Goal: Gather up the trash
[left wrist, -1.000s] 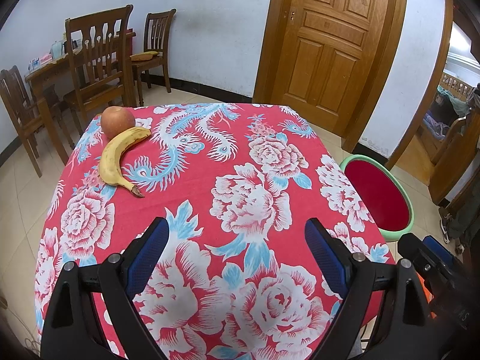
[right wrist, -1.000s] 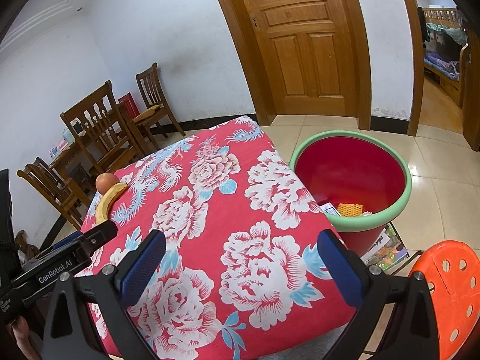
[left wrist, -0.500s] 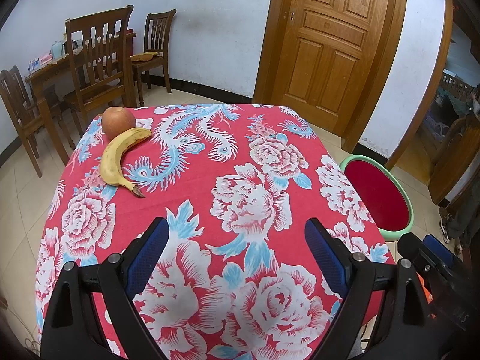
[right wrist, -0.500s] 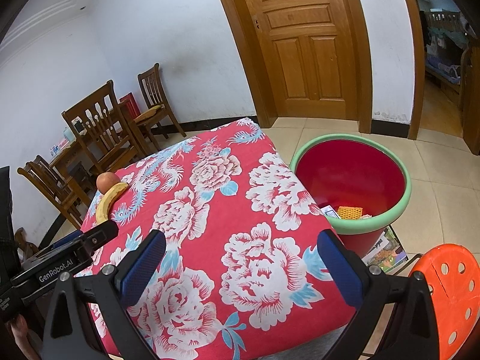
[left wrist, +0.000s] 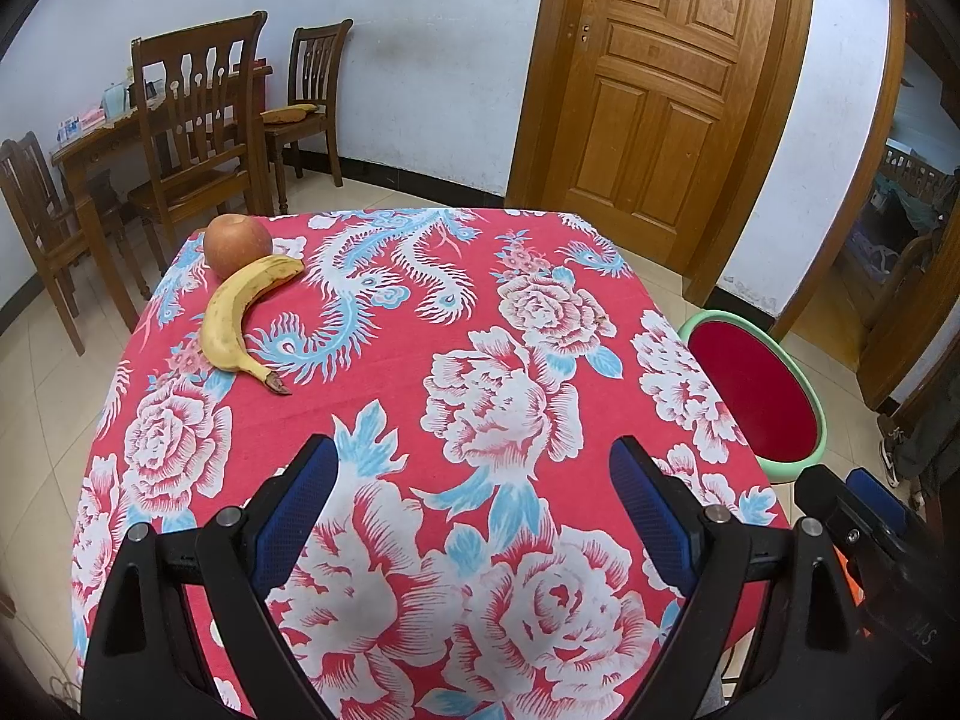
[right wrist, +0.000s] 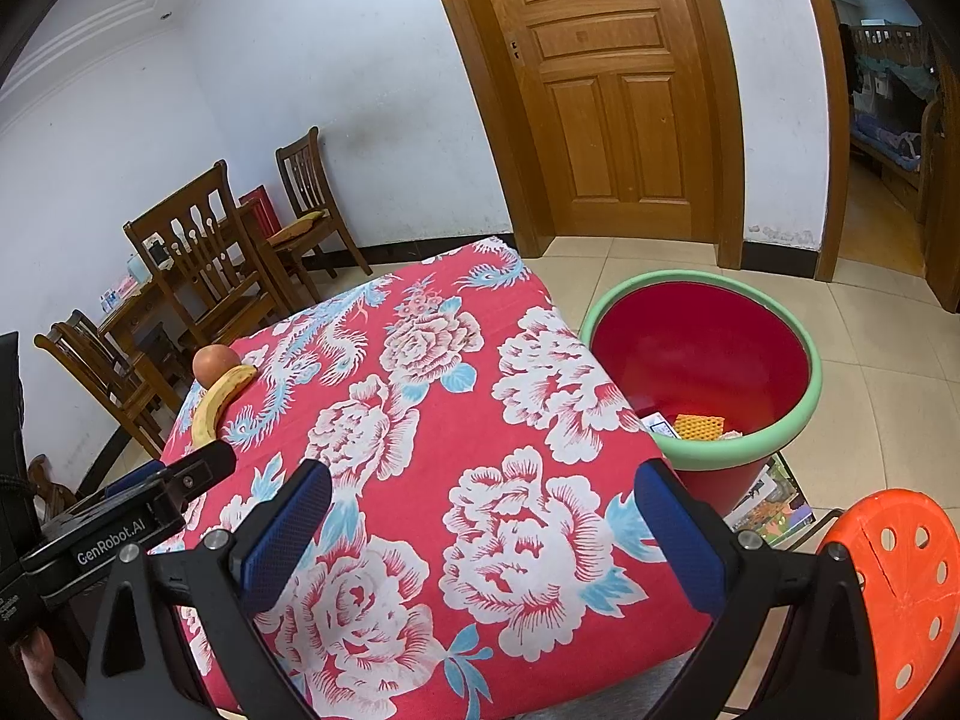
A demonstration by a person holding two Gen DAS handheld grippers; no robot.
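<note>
A red bin with a green rim (right wrist: 750, 426) (left wrist: 807, 384) stands on the floor by the table's right side. Inside it lie an orange waffle-patterned piece (right wrist: 699, 426) and a small printed packet (right wrist: 660, 425). On the red flowered tablecloth (left wrist: 480, 312) (right wrist: 432, 396) a yellow banana (left wrist: 240, 315) (right wrist: 217, 402) rests against an apple (left wrist: 236, 243) (right wrist: 211, 363) at the far left corner. My left gripper (left wrist: 474, 492) hovers open over the near part of the table, nothing between its blue pads. My right gripper (right wrist: 483, 510) is open too, empty, over the near right edge.
Wooden chairs (left wrist: 198, 126) and a wooden table (left wrist: 90, 144) stand at the back left. A closed wooden door (left wrist: 666, 78) is behind the table, an open doorway at the right. An orange perforated stool (right wrist: 900, 588) sits near the bin, with printed paper (right wrist: 774, 498) on the floor.
</note>
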